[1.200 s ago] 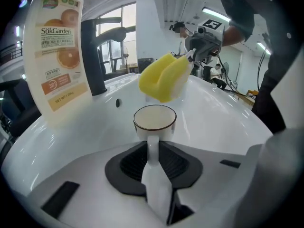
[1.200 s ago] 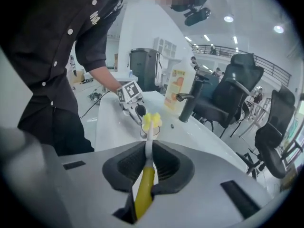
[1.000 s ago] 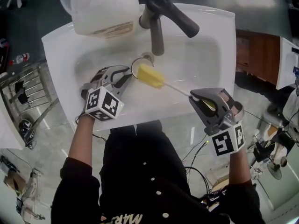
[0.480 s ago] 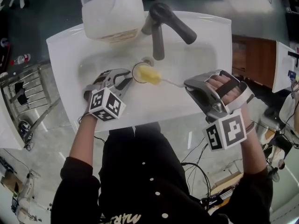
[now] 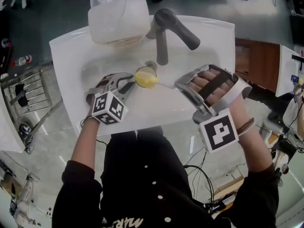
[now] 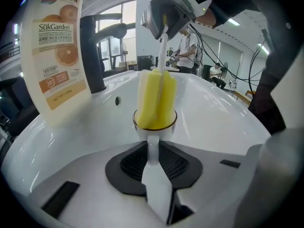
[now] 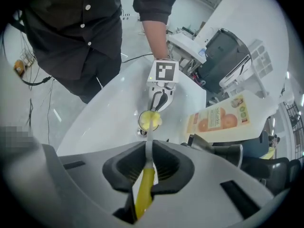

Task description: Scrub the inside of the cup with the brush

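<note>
The sink [image 5: 66, 65], the jug [image 5: 118, 20] on its far rim and the tap [image 5: 173, 25] stand as before. The right gripper [image 5: 183, 85] has rolled over and come left toward the cup, so the hand's fingers [image 5: 209, 84] now show through its frame; its jaws stay clenched on the brush's yellow grip. The left gripper [image 5: 124, 80] has not moved, jaws still clenched on the cup's handle. The brush [image 5: 146, 80], whose sponge lay mostly outside a second ago, now sits deeper in the cup [image 6: 167, 127], which is in the sink just near of the tap.
</note>
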Action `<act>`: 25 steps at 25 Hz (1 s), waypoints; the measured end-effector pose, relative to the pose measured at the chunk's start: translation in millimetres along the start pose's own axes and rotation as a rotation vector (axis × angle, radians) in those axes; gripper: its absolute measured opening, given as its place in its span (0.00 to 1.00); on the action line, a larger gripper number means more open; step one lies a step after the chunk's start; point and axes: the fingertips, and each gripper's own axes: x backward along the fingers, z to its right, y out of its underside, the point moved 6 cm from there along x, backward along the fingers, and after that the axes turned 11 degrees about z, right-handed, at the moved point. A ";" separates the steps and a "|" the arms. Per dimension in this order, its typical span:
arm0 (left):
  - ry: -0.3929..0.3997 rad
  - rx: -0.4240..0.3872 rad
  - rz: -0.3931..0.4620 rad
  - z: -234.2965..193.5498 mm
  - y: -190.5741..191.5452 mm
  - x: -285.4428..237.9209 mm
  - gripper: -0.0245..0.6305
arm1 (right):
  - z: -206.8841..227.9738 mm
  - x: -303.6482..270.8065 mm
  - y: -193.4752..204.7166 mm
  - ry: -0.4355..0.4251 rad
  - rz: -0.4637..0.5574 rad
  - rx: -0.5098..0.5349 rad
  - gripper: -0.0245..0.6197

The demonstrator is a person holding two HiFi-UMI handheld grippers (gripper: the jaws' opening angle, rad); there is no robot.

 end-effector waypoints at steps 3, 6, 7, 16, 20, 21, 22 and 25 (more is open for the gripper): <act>0.000 0.012 0.002 0.1 0.1 -0.3 0.18 | 1.5 0.0 0.8 -0.018 -0.009 0.008 0.11; 0.000 0.018 0.004 -0.1 -0.4 -0.9 0.18 | 2.1 2.1 2.1 -0.019 -0.007 0.012 0.11; 0.002 0.018 0.004 -0.2 -0.6 -0.9 0.18 | 1.8 1.9 2.0 -0.019 -0.008 0.018 0.11; 0.005 0.018 -0.002 -3.1 -1.6 -2.2 0.18 | -0.4 -11.6 4.9 -0.042 -0.013 0.068 0.11; 0.004 0.020 -0.002 -2.9 -2.0 -2.3 0.18 | 0.9 -25.1 -1.8 -0.053 -0.015 0.106 0.11; 0.003 0.021 -0.002 -2.7 -2.2 -2.0 0.18 | 0.8 -28.4 -3.4 -0.057 -0.017 0.109 0.11; 0.002 0.022 -0.002 -2.7 -2.5 -1.8 0.18 | 0.7 -31.8 -4.6 -0.061 -0.021 0.110 0.11; 0.002 0.020 -0.004 -3.1 -3.2 -2.1 0.18 | 1.7 -41.9 -6.0 -0.070 -0.030 0.091 0.11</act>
